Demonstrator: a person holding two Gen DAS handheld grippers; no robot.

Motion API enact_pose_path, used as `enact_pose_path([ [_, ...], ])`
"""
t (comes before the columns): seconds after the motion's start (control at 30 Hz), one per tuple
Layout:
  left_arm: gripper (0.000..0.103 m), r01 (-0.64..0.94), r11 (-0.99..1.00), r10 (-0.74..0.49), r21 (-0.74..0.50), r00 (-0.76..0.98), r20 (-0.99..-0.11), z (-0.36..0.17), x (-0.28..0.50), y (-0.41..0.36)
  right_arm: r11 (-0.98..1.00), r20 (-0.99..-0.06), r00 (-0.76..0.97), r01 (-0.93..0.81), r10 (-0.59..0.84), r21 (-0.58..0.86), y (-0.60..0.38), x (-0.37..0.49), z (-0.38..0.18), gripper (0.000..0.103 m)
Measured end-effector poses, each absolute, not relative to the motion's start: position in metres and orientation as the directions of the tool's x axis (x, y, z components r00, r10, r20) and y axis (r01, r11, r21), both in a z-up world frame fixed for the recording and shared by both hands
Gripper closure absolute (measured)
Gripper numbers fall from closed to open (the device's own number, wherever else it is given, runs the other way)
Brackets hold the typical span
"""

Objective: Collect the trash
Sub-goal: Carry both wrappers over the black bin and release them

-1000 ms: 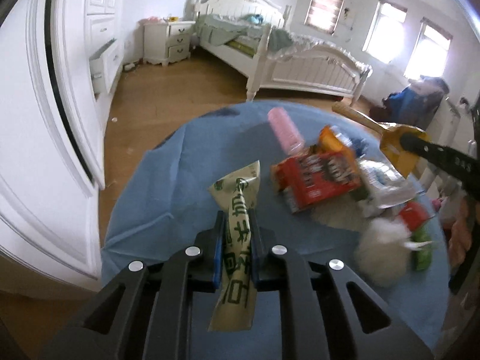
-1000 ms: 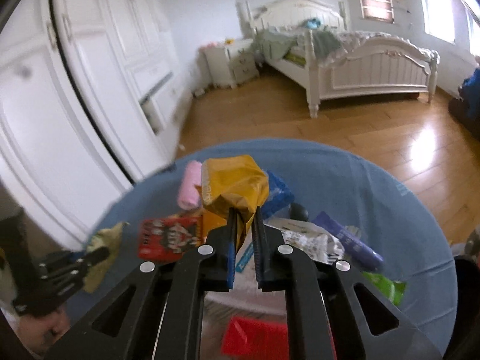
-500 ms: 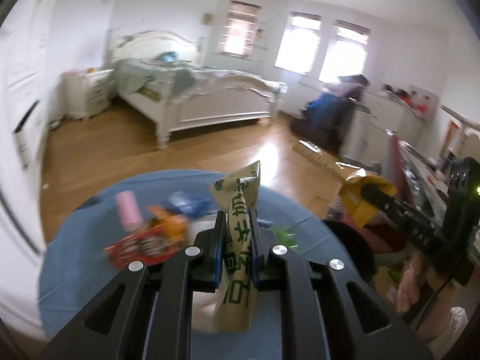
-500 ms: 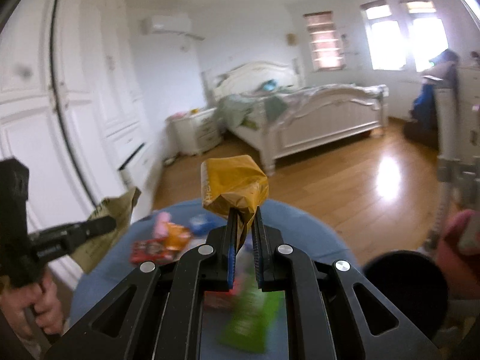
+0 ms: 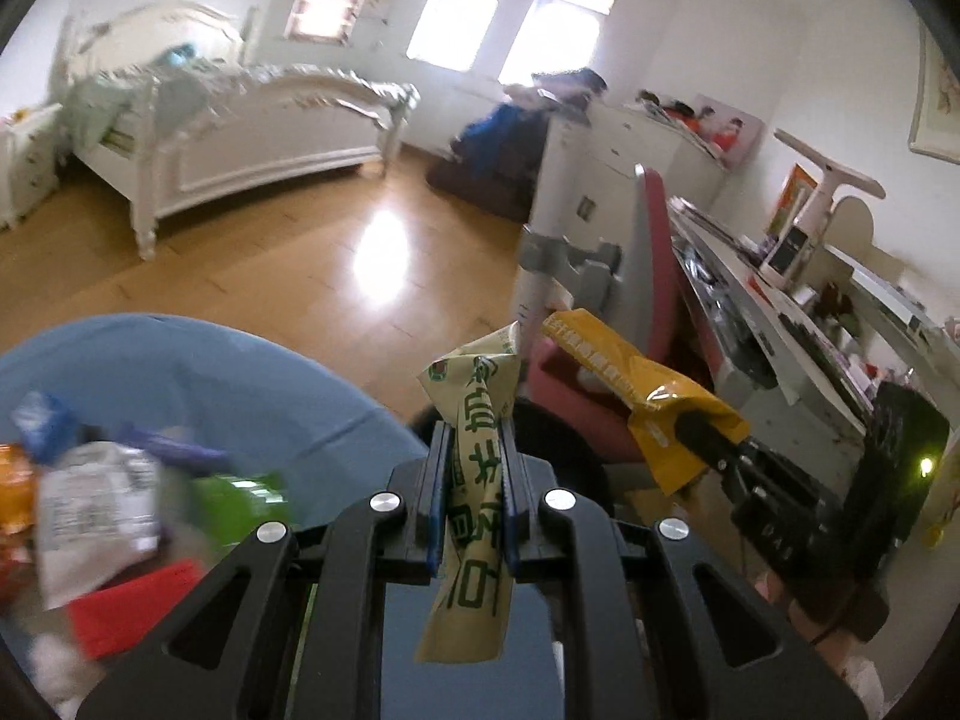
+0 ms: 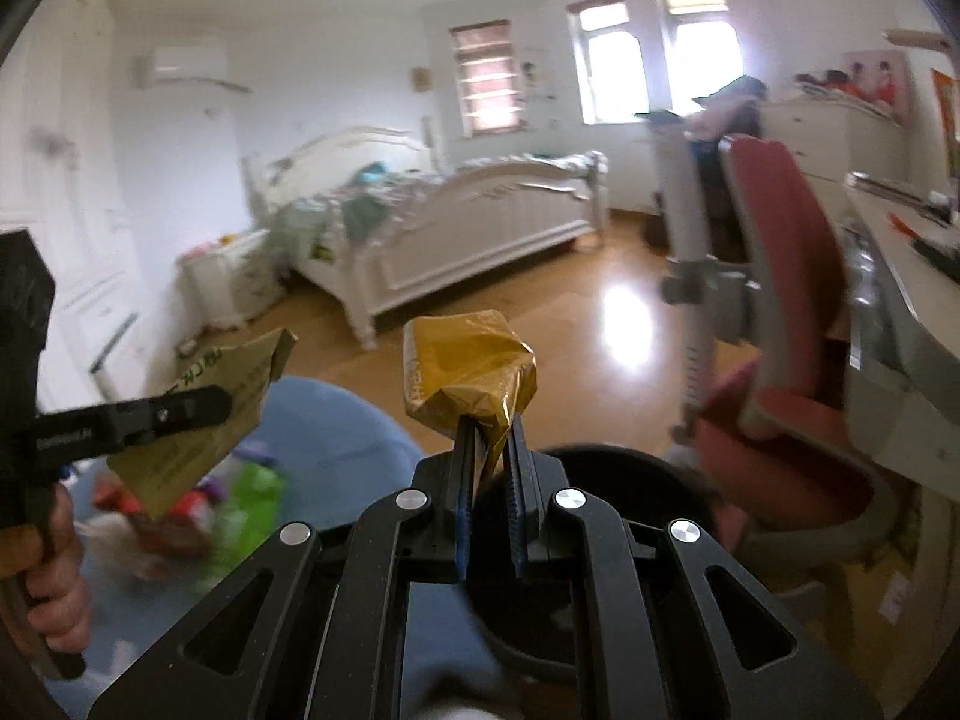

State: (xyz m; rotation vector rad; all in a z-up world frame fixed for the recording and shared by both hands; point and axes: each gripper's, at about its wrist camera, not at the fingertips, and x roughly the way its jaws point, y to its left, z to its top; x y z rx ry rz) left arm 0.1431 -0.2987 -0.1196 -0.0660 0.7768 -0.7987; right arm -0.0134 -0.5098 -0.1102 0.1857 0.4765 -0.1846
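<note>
My left gripper [image 5: 474, 438] is shut on a pale green wrapper with green lettering [image 5: 474, 420], held in the air past the right edge of the blue round table [image 5: 240, 384]. My right gripper [image 6: 489, 426] is shut on a crumpled yellow wrapper [image 6: 468, 369], above a black round bin [image 6: 600, 480]. In the left wrist view the right gripper [image 5: 696, 426] with the yellow wrapper [image 5: 636, 384] is just right of my left one. In the right wrist view the left gripper [image 6: 222, 402] with the green wrapper [image 6: 204, 414] is at the left.
Several pieces of trash [image 5: 108, 492] lie on the blue table, blurred. A pink desk chair [image 6: 792, 360] and a cluttered desk [image 5: 810, 336] stand to the right. A white bed [image 5: 240, 132] is across the wooden floor.
Both grippers have swung right, away from the table's trash pile toward the black bin and chair, each still holding its wrapper.
</note>
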Motion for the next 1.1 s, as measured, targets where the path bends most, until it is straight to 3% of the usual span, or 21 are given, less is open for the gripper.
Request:
enact_pose_path([
  [0.8, 0.086, 0.669, 0.675, -0.63, -0.312, 0.302, -0.716, -0.182, 0.167, -0.399, 0.942, -0.602, 0.78, 0.307, -0.169, 0.134, -0.576, 0.03, -0.196, 0.092],
  [0.87, 0.086, 0.665, 0.681, -0.621, -0.308, 0.301, -0.723, -0.186, 0.17, -0.405, 0.942, -0.611, 0.774, 0.308, -0.167, 0.134, -0.576, 0.034, -0.198, 0.089],
  [0.9, 0.085, 0.662, 0.684, -0.616, -0.306, 0.301, -0.727, -0.187, 0.171, -0.406, 0.942, -0.613, 0.772, 0.31, -0.168, 0.132, -0.576, 0.036, -0.199, 0.082],
  [0.97, 0.076, 0.649, 0.7, -0.601, -0.299, 0.308, -0.738, -0.188, 0.173, -0.408, 0.94, -0.611, 0.773, 0.313, -0.172, 0.132, -0.577, 0.038, -0.199, 0.066],
  [1.03, 0.045, 0.647, 0.706, -0.595, -0.289, 0.32, -0.737, -0.186, 0.172, -0.408, 0.938, -0.601, 0.779, 0.318, -0.176, 0.136, -0.577, 0.037, -0.196, 0.045],
  [1.1, 0.034, 0.651, 0.707, -0.598, -0.277, 0.34, -0.726, -0.182, 0.169, -0.403, 0.938, -0.584, 0.791, 0.316, -0.18, 0.139, -0.573, 0.034, -0.19, 0.041],
])
